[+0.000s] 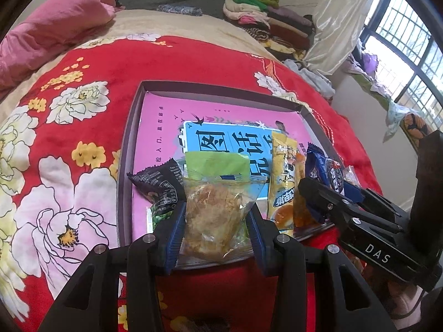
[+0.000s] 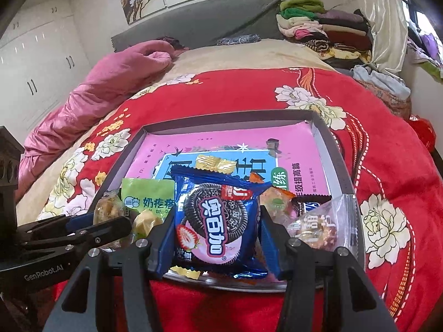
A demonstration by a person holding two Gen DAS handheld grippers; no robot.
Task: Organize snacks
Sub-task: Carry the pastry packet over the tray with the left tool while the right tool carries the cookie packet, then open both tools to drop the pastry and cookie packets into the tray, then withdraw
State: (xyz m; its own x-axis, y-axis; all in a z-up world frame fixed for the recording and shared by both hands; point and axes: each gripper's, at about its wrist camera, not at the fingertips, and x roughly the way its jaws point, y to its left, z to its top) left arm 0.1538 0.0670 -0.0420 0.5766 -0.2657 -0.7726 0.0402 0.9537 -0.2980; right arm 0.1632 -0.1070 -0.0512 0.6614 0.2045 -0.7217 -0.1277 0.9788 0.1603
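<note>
A shallow grey box (image 1: 127, 138) lined with a pink book cover lies on the red floral quilt. My left gripper (image 1: 214, 221) is shut on a clear bag of golden pastry (image 1: 213, 215) at the box's near edge. A black snack packet (image 1: 160, 185), a green packet (image 1: 216, 163) and a yellow packet (image 1: 282, 171) lie beside it. My right gripper (image 2: 217, 229) is shut on a blue Oreo packet (image 2: 216, 221) over the same box (image 2: 332, 144). It shows at the right in the left wrist view (image 1: 329, 182).
A green milk-snack packet (image 2: 149, 199), a gold candy (image 2: 210, 163), orange candies (image 2: 277, 202) and a clear nut bag (image 2: 318, 227) lie in the box. A pink duvet (image 2: 110, 83) and folded clothes (image 2: 318, 27) sit at the bed's far end. A window (image 1: 401, 55) is at right.
</note>
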